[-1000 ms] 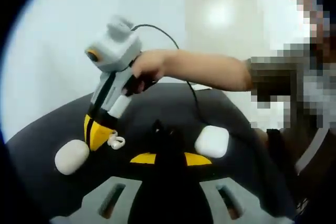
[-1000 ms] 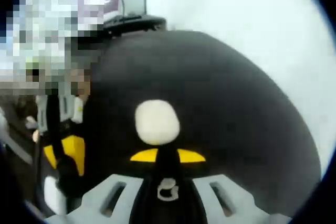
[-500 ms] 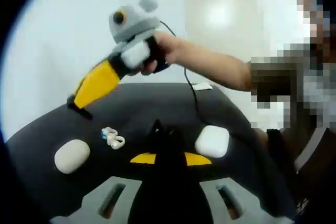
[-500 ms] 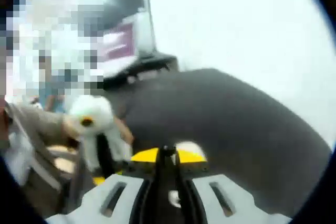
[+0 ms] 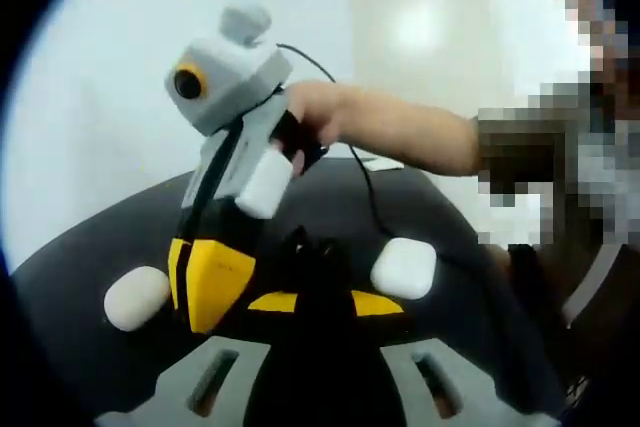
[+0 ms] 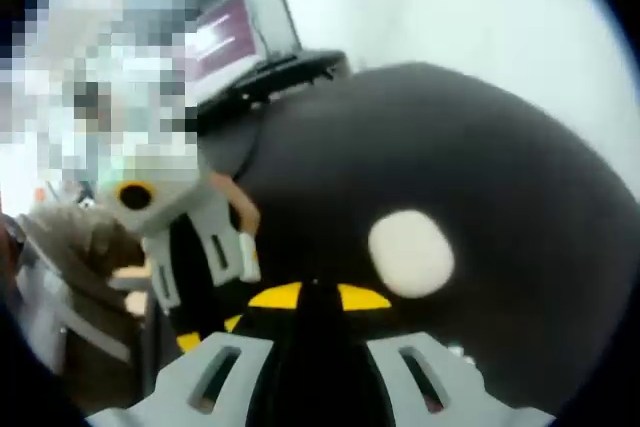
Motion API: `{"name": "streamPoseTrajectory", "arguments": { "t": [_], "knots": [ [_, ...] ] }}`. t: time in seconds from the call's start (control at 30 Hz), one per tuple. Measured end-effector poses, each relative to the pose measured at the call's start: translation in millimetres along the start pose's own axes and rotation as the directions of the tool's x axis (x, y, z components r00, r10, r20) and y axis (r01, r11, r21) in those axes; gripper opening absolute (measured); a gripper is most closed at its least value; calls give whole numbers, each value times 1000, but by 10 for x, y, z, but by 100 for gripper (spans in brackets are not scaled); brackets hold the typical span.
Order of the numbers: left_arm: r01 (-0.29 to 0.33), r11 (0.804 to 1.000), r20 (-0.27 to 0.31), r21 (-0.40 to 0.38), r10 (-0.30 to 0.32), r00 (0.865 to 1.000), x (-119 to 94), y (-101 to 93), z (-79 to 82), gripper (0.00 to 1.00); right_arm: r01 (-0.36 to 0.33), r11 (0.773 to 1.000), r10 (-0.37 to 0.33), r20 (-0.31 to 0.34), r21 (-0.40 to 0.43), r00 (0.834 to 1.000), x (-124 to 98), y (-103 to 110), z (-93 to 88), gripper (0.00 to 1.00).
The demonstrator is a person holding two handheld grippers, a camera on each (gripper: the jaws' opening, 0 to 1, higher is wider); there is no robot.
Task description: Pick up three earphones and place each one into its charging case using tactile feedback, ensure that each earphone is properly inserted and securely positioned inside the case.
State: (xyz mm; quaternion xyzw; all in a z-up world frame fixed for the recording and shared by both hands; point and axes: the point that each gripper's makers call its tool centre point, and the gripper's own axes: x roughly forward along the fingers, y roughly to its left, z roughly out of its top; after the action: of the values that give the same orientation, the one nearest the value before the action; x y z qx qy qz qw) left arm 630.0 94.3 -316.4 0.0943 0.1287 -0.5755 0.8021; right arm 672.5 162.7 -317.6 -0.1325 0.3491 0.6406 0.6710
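Now the right gripper [image 5: 205, 297] is dipping back at lower left onto the bench [image 5: 90, 257] beside a case [image 5: 136, 297], covering the earphone; both grippers' fingers' states unreadable.

The right tool's [image 5: 205, 292] yellow tip covers the bench [image 5: 420, 207] beside the cream case [image 5: 135, 297]; whether its jaws are parted cannot be told. The laptop screen [image 6: 235, 27] is blurred, unreadable.
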Motion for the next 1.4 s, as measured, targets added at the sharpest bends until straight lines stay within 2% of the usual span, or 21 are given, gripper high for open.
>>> {"name": "streamPoseTrajectory", "arguments": {
  "t": [0.17, 0.33, 0.4, 0.47, 0.5, 0.53, 0.57, 0.63, 0.7, 0.8, 0.87, 0.93, 1.0, 1.07, 1.1, 1.17, 1.33, 1.4],
  "knots": [
    [0, 1000, 0, 1, 0, 1000, 12, -5, -2, 14, 6, 1000, -6, -5, -18, 1000, 55, 29, -29, 14],
    [1, 1000, 0, 0, -1, 1000, 17, -11, -3, 15, 21, 999, -20, 39, -24, 999, 30, -35, 24, 16],
    [5, 1000, 1, 2, -5, 1000, 18, -21, -1, 15, 30, 999, -28, 121, -19, 992, -69, -56, 154, 16],
    [5, 1000, 1, -2, -5, 1000, 18, -20, -2, 15, 49, 998, -41, 219, -30, 975, -247, -64, 288, 16],
    [6, 1000, 2, -3, -6, 1000, 19, -20, -1, 14, 60, 997, -43, 279, -52, 959, -368, -48, 350, 16],
    [5, 1000, 2, -4, -5, 1000, 19, -20, -1, 14, 70, 994, -37, 348, -83, 937, -536, -13, 403, 17],
    [6, 1000, 2, -6, -6, 1000, 20, -21, -1, 14, 70, 993, -27, 382, -98, 924, -659, 17, 393, 18],
    [6, 1000, 2, -11, -6, 1000, 21, -22, -1, 14, 54, 990, 5, 417, -131, 909, -835, 77, 315, 18],
    [6, 1000, 2, -12, -6, 1000, 21, -19, 0, 14, 15, 990, 46, 414, -143, 909, -974, 136, 72, 20],
    [7, 1000, 2, -14, -7, 1000, 24, -20, 0, 14, -20, 991, 74, 416, -132, 907, -1084, 82, -285, 21],
    [9, 1000, 2, -15, -9, 1000, 24, -18, 1, 14, -63, 994, 97, 462, -87, 882, -1044, 64, -435, 21],
    [10, 1000, 2, -16, -10, 1000, 22, -18, 0, 14, -73, 992, 110, 444, -101, 889, -930, 54, -563, 21],
    [10, 1000, 2, -20, -10, 1000, 18, -15, -3, 15, -97, 986, 145, 406, -136, 902, -823, 135, -619, 22],
    [10, 1000, 1, -19, -10, 1000, 14, -19, -5, 15, -115, 975, 175, 339, -189, 925, -711, 237, -659, 24],
    [10, 1000, 2, -20, -10, 1000, 10, -17, -6, 15, -125, 968, 194, 335, -217, 922, -675, 282, -652, 26],
    [10, 1000, 1, -22, -10, 1000, 2, -13, -11, 15, -147, 967, 211, 323, -210, 923, -602, 350, -625, 26],
    [12, 1000, -3, -16, -12, 1000, -27, -11, -20, 15, -133, 972, 194, 343, -194, 919, -482, 377, -501, 26],
    [12, 1000, -5, -15, -12, 1000, -37, -10, -24, 15, -134, 972, 196, 345, -195, 918, -470, 384, -485, 20]
  ]
}}
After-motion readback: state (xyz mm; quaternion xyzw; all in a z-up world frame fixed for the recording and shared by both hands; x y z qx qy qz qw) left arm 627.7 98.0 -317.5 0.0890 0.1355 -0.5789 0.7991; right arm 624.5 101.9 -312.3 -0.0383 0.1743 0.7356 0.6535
